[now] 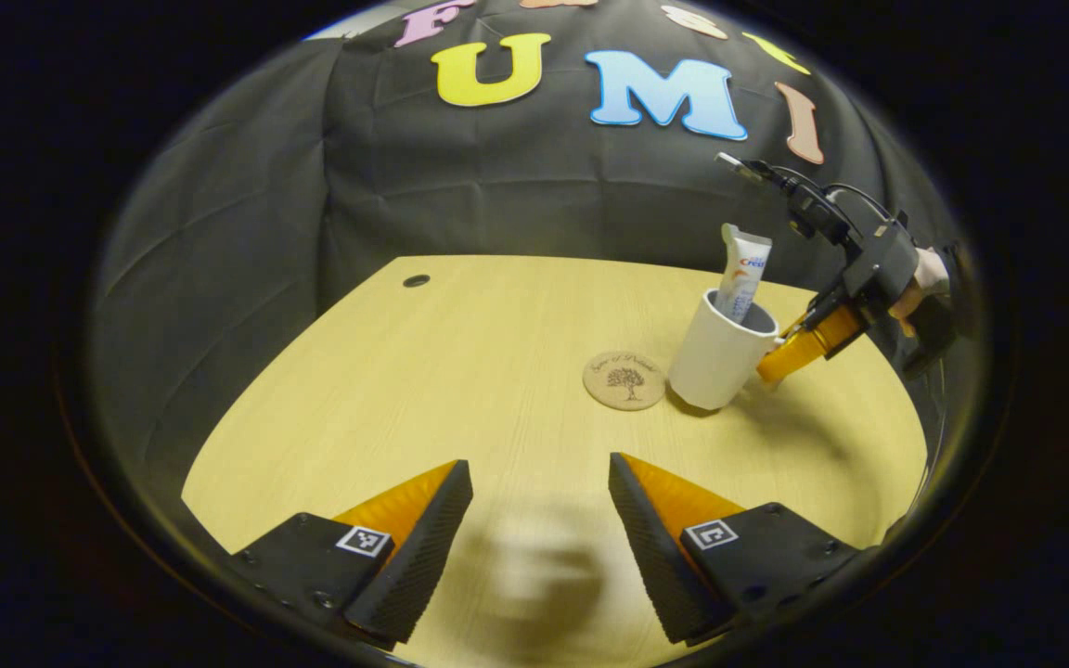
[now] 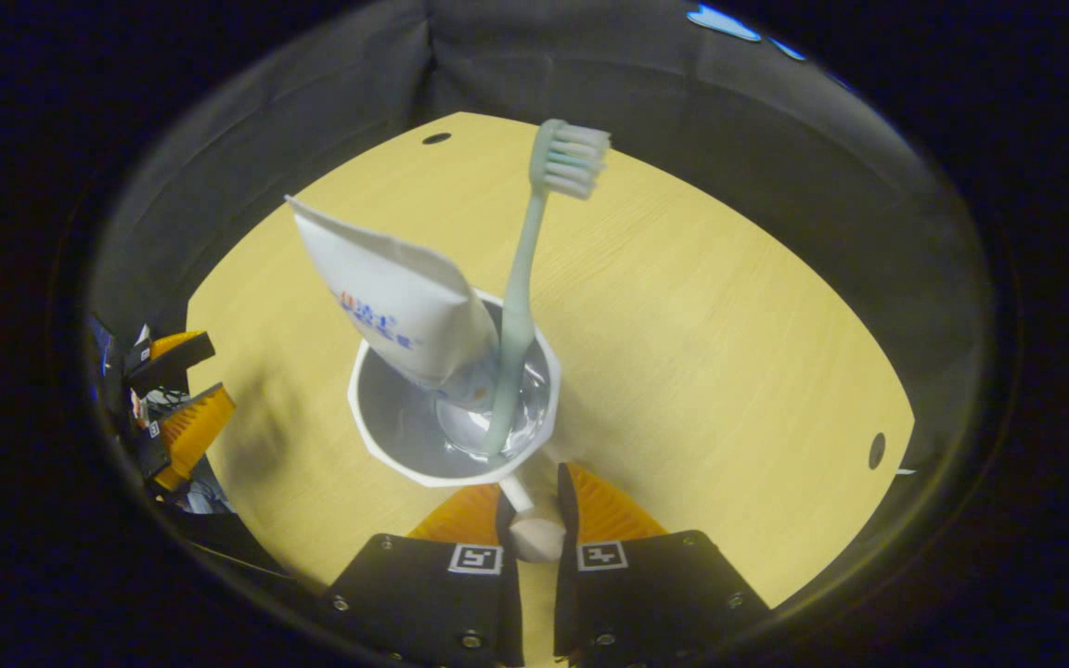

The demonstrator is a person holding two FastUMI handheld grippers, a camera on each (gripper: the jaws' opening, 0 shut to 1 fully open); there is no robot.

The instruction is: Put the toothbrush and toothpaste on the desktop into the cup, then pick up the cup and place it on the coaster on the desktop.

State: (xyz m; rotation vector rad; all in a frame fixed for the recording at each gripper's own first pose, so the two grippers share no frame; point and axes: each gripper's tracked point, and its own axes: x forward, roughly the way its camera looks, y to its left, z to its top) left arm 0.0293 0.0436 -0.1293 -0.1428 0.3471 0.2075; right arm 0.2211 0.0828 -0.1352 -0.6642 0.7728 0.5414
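Right gripper (image 2: 534, 506) pinching cup (image 1: 718, 353) handle; coaster (image 1: 624, 379) just beside cup, away from gripper; left gripper (image 1: 539, 547) spread, idle

The left gripper view sits low over the near edge of the desktop (image 1: 460, 371) and faces across it toward the booth's cloth wall, its own two fingers spread at the bottom of the frame. From there the cup (image 1: 718, 357) stands well off, right of centre, with the right gripper (image 1: 790, 357) at its far side.

The right gripper view looks steeply down from close above the same cup (image 2: 456, 408), which sits mid-frame, just above that camera's fingers. Both views share the cup, the desktop and the wall; the left gripper (image 2: 177, 408) appears at this frame's left edge.
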